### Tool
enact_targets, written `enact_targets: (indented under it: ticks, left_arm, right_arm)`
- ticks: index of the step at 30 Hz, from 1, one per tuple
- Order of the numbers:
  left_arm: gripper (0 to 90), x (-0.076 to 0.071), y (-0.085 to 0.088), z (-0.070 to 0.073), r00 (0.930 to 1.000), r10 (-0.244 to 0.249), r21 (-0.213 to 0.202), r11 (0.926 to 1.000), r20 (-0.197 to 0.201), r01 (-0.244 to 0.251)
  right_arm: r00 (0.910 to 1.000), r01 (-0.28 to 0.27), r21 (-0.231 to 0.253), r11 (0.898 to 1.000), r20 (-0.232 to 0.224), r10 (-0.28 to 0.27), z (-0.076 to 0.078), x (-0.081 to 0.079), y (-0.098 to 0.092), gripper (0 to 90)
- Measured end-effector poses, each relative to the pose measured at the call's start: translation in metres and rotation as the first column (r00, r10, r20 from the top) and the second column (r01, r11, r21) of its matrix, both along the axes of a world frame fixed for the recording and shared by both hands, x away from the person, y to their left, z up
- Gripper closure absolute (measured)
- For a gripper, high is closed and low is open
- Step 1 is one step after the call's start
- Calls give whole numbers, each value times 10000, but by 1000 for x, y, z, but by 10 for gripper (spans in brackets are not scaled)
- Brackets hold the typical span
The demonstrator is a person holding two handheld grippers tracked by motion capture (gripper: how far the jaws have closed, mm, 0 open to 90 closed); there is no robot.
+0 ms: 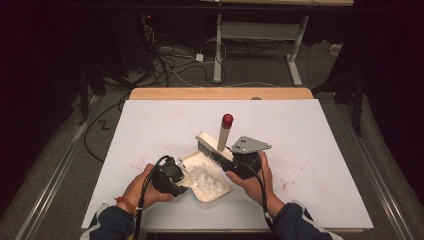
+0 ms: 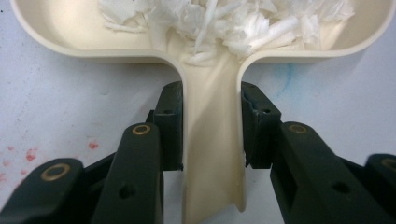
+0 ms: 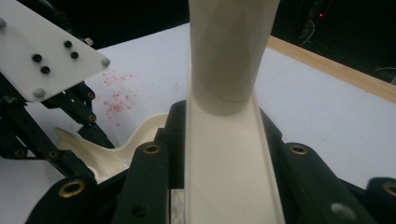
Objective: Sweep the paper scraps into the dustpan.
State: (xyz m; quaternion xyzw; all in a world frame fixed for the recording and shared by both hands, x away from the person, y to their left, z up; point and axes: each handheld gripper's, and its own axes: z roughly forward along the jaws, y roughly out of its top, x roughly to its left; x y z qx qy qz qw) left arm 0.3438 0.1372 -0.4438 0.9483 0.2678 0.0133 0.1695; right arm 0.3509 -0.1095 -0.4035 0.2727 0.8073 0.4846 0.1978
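Dustpan (image 1: pixel 207 184), frame centre: my left fingers (image 2: pixel 173 126) clamp its handle; my right fingers (image 3: pixel 154 163) clamp the brush (image 1: pixel 214 146).

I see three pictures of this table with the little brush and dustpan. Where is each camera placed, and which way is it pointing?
High view: sits above the person's side, looks forward and down on the white table; both forearms and hands show, each with a hand-held gripper.
Left gripper view: rides the left hand-held gripper, looks along its black jaws, clamped on the dustpan handle, toward the paper shreds.
Right gripper view: rides the right hand-held gripper, looks along the brush it clamps.
Shared: the dustpan appears in all three.
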Motion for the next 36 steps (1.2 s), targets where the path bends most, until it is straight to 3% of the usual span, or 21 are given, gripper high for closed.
enact_targets:
  ticks: [10,11,15,17,23,27,29,31,36]
  left_arm:
    - [632,-4,10,1,9998,157,-60,9999,-113,-157]
    - [632,-4,12,1,9997,206,-102,9997,-144,-207]
    - [632,-5,18,0,9993,267,-144,9995,-247,-270]
    - [632,-5,21,1,9989,347,-123,9993,-322,-351]
    - [632,-4,20,1,9986,398,-18,9992,-342,-399]
    - [632,-3,19,0,9985,419,18,9991,-342,-418]
    - [632,-3,19,0,9988,386,56,9992,-313,-384]
    - [632,-3,19,-1,9987,387,63,9992,-343,-385]
    - [632,-3,20,-2,9981,444,11,9990,-419,-444]
  right_arm:
    - [9959,909,-913,9917,80,-905,-17,23,-23,678]
    - [9936,1128,-1163,9868,20,-1134,-23,29,-25,678]
    - [9915,1240,-1304,9837,-242,-1282,-32,36,-25,678]
    - [9934,1053,-1580,9818,-290,-1112,-37,35,-18,678]
    - [9972,507,-1630,9853,-459,-589,-41,25,-3,677]
    - [9955,-519,-1142,9921,-845,424,-38,9,12,678]
    - [9945,-636,-1113,9917,-899,537,-37,6,15,678]
    - [9956,-821,-1244,9888,-557,756,-29,-1,18,678]
    - [9956,-809,-694,9943,-538,773,-16,-3,10,678]
